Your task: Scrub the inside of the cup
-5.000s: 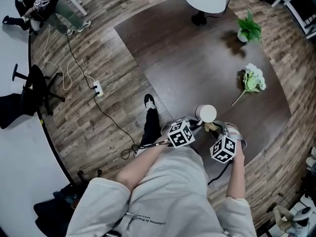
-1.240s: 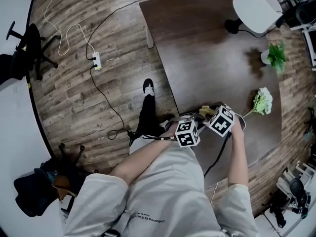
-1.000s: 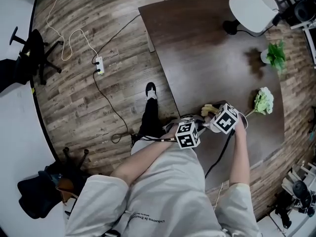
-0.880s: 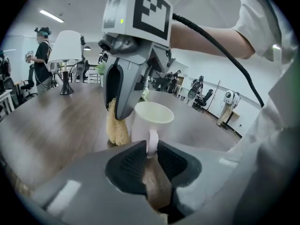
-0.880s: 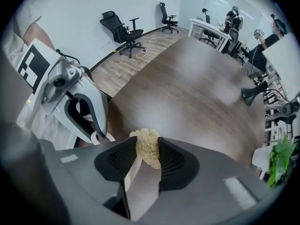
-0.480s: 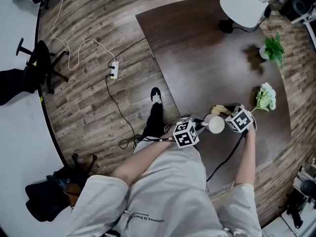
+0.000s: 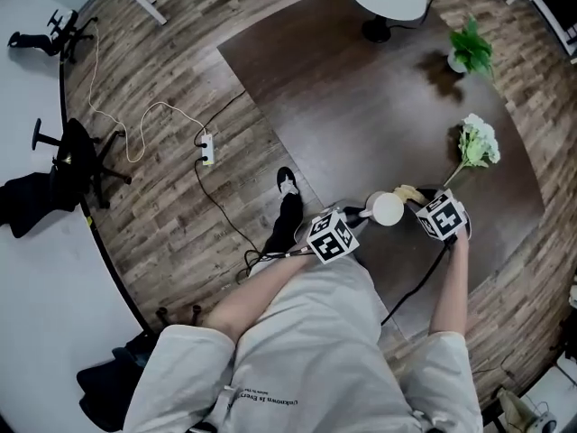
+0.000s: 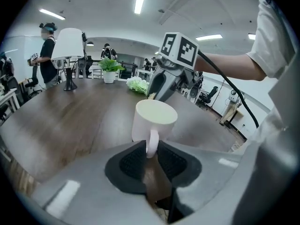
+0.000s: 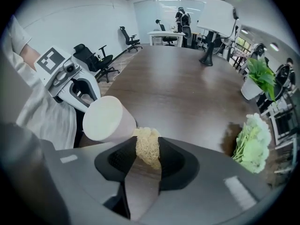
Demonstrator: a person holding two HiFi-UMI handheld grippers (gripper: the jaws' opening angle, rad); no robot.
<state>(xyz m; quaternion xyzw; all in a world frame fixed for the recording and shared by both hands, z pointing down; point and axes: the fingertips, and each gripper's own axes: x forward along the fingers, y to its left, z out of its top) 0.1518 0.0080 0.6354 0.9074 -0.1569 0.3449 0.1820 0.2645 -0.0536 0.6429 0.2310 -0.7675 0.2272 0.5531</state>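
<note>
holding the cup (image 8: 153, 121) by its handle, the left tool (image 8: 151, 147) is pinched tight on that loop. makes sense, since it leaves the whole mouth free and turned toward the other hand. the right tool (image 9: 147, 150) is clamped on a yellowish scrubber (image 9: 146, 138), with the wad poking past the tips so the fibres reach in first. the scrubber sits by the rim, about 4 o'clock of the cup's mouth in the right gripper view, not inside yet. might be touching, hard to say. the cup's up off the bench (image 7: 361, 106), near its 6 o'clock edge.
</note>
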